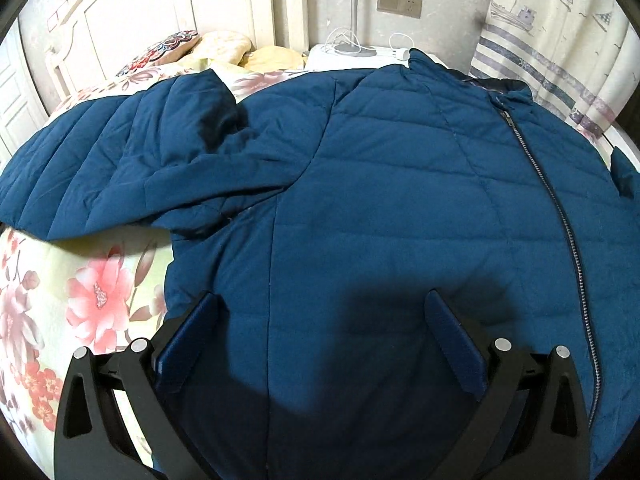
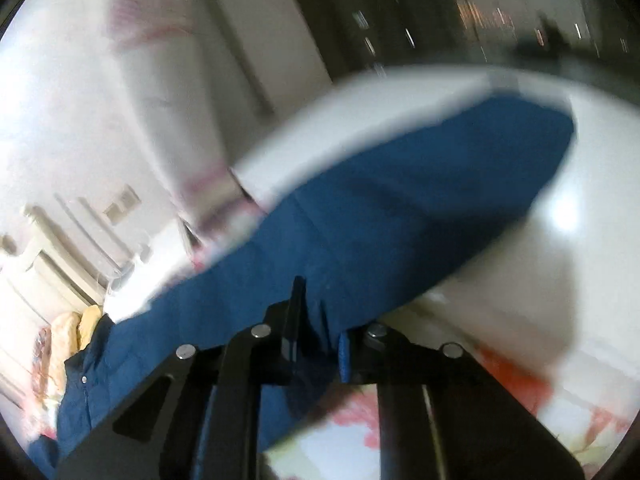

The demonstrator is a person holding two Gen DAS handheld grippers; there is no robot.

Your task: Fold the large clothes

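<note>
Left gripper hovers over the blue jacket, jaws spread wide. Right gripper is clamped on its sleeve.

Bed under floral cover; blue quilted jacket spread flat across, zipper up; pillows at headboard end.

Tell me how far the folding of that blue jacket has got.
Early stage. Done: the blue jacket lies spread on the floral bedspread, zipper closed, one sleeve already lying bent across its side. In hand: the right gripper is shut on a fold of jacket fabric; the left gripper hovers open over the lower front. Left: folding the sides in and doubling the body.
</note>
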